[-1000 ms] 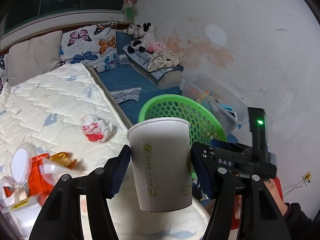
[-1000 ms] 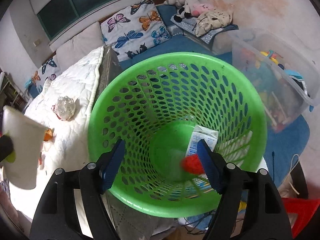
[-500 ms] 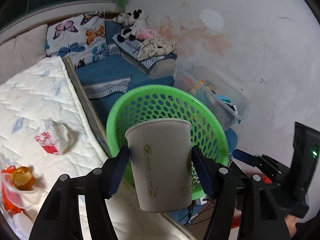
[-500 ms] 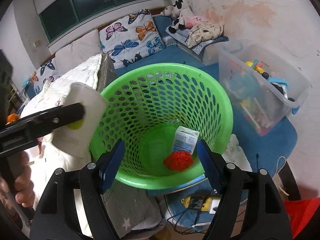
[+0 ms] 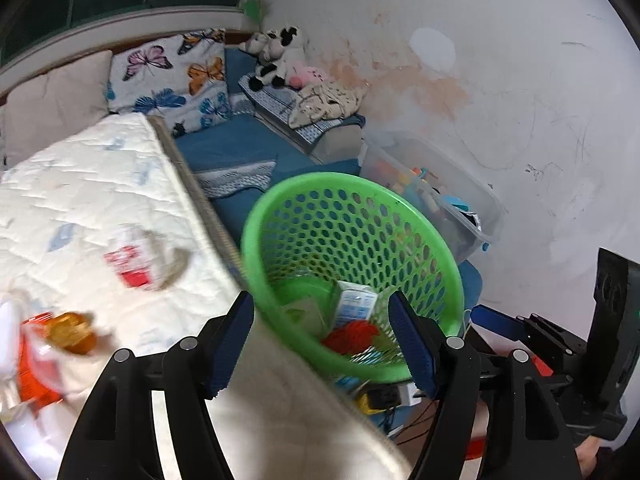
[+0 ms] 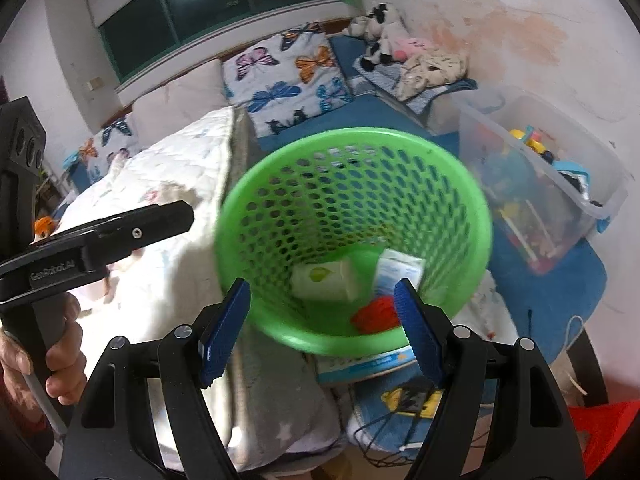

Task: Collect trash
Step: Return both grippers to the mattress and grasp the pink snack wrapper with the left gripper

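Observation:
My left gripper [image 5: 320, 320] hangs over the near rim of the green perforated basket [image 5: 256, 232]; its jaws are opening and nothing is between them. A white paper cup [image 6: 324, 280] lies on its side in the basket [image 6: 224, 232], beside a small carton [image 6: 400, 270] and a red wad [image 6: 376, 316]. My right gripper [image 6: 322, 300] stands open and empty just above the same basket. On the white quilt lie a crumpled red-and-white wrapper [image 5: 140, 260], an orange piece [image 5: 72, 332] and red-and-white packaging [image 5: 32, 360].
A clear plastic box of toys [image 5: 440, 196] stands against the wall behind the basket. Butterfly pillows [image 5: 176, 72] and plush toys [image 5: 276, 56] sit at the bed's head. Cables and a power strip [image 6: 408, 400] lie on the floor under the basket.
The paper cup has left my left gripper and now lies in the basket. The left jaws stand wider, and the basket sits closer under them.

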Available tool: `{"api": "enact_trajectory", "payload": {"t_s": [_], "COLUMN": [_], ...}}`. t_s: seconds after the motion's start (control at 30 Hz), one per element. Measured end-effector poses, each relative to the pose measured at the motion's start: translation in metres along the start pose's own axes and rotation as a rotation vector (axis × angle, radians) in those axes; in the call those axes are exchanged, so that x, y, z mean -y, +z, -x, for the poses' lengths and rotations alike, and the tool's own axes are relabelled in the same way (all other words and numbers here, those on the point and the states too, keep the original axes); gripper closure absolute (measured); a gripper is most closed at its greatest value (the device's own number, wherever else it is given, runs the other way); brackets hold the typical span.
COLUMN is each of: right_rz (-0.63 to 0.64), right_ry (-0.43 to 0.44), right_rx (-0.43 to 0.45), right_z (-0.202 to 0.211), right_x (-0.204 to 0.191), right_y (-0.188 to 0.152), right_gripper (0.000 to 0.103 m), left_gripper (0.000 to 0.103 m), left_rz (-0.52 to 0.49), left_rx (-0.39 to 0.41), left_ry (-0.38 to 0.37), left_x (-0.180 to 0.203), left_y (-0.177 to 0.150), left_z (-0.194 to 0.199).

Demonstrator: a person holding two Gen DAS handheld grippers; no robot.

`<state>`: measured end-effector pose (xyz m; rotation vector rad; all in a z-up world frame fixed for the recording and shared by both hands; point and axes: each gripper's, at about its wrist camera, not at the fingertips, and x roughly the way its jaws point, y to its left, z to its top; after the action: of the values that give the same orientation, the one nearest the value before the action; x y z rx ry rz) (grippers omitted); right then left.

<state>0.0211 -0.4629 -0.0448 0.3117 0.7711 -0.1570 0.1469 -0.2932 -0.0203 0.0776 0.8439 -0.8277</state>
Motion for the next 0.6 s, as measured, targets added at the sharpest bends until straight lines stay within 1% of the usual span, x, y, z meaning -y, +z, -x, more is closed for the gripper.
{"api": "enact_trajectory", "payload": {"t_s": [0.07, 0.13, 0.23, 0.33, 0.4, 0.6], "right_rz": [0.013, 0.031, 0.052, 0.073, 0.096, 0.178], "right_ry": [0.019, 0.038, 0.080, 0.117, 0.144, 0.204], "right_rx": [-0.005, -0.011, -0.020, -0.028, -0.033, -0.044], "right_z": [0.000, -0.002, -0.004, -0.007, -0.010, -0.014], "right_x": [-0.009, -0.023, -0.041, -0.059, -0.076, -0.119], "right_y": [-0.002, -0.004, -0.004, -0.006, -0.006, -0.007], "right_gripper": [0.029, 0.029, 0.029, 0.029, 0.029, 0.029], "left_gripper": [0.036, 0.036, 0.036, 0.036, 0.036, 0.036], "left_rz": [0.007, 0.022, 0.043, 0.087, 0.102, 0.150], "left_rx": [0.015, 0.025, 0.045, 0.066, 0.083, 0.129], "left_ry": [0.028, 0.038, 0.093, 0.136, 0.194, 0.337], "left_x": [-0.011, -0.019, -0.039, -0.062, -0.077, -0.119], "left_y": [-0.006, -0.012, -0.023, -0.035, -0.045, -0.073], "left_z": [0.016, 0.028, 0.051, 0.075, 0.093, 0.141]}}
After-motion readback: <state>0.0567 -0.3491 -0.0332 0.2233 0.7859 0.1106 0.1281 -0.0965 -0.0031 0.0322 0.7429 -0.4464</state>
